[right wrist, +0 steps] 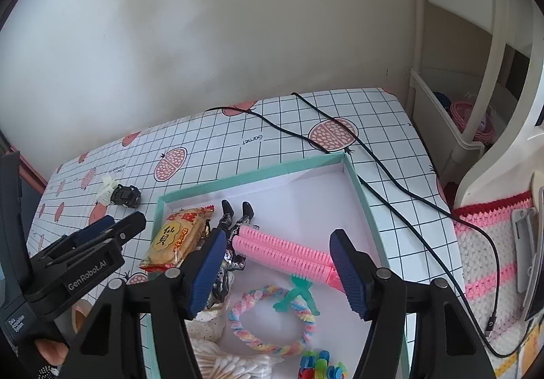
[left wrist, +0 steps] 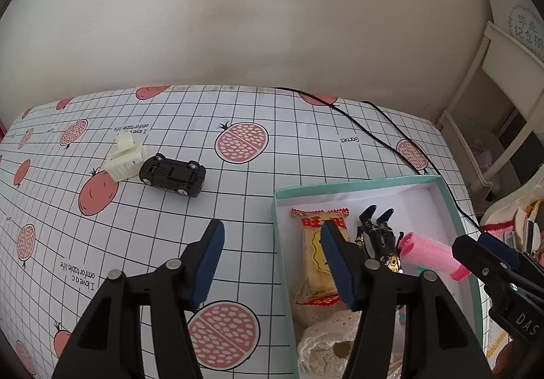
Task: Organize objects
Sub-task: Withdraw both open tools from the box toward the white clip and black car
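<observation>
A black toy car [left wrist: 173, 175] lies overturned on the gridded tablecloth, touching a white claw clip [left wrist: 125, 158]. My left gripper [left wrist: 275, 260] hovers open and empty over the left rim of the teal box [left wrist: 357, 185]. The box holds a snack packet [left wrist: 319, 256], a black-and-gold hair clip [left wrist: 377, 236] and a pink hair roller [left wrist: 431, 253]. My right gripper [right wrist: 278, 273] is open above the box [right wrist: 251, 175], with the pink roller [right wrist: 285, 250] lying between its spread fingers, ungripped. The car [right wrist: 127, 196] and white clip [right wrist: 107, 192] appear far left in the right wrist view.
Also in the box are a pastel braided ring [right wrist: 272, 321], a green figure [right wrist: 295, 294], cotton swabs [right wrist: 231, 362], colourful clips [right wrist: 319, 365] and a lace piece [left wrist: 326, 338]. A black cable [right wrist: 374, 154] crosses the table behind the box. A white shelf [right wrist: 442, 114] stands right.
</observation>
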The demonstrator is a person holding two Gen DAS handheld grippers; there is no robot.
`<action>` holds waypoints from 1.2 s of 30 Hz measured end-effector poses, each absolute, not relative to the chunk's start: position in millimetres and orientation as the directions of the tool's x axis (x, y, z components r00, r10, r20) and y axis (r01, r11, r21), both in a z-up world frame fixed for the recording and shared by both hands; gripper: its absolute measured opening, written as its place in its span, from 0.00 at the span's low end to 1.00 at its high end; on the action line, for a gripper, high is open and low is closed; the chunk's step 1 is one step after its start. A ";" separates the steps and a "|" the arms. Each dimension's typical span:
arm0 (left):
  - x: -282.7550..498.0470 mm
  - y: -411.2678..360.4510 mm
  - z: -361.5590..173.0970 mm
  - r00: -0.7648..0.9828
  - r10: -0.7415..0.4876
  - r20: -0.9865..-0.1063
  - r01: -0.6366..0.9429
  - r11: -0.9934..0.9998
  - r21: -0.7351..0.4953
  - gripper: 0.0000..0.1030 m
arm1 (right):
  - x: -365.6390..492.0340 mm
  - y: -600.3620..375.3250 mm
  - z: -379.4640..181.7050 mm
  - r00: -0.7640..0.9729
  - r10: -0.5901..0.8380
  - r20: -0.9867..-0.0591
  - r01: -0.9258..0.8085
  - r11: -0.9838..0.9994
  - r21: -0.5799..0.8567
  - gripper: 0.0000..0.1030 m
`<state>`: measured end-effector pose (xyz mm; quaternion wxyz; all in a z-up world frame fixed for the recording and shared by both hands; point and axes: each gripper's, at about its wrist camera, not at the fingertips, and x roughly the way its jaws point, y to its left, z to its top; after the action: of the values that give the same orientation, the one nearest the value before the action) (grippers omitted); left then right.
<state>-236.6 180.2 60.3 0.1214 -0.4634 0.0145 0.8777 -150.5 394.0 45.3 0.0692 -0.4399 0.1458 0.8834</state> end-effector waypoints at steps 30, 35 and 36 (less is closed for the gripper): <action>-243.8 159.8 55.5 -0.580 0.135 -0.804 -0.140 -0.988 -0.065 1.00 | -152.4 393.8 33.6 -0.583 0.019 -0.812 -0.280 -0.943 0.178 1.00; -243.7 158.0 55.9 -0.580 0.137 -0.803 -0.142 -0.988 -0.066 1.00 | -153.0 393.2 33.1 -0.581 0.019 -0.814 -0.280 -0.943 0.178 1.00; -243.5 157.1 56.1 -0.580 0.136 -0.803 -0.141 -0.988 -0.066 1.00 | -153.1 393.2 33.1 -0.580 0.018 -0.814 -0.280 -0.943 0.179 1.00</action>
<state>-243.5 157.1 56.1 0.0779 -0.4517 0.0026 0.8888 -153.1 393.2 33.1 0.0850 -0.4501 0.1457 0.8769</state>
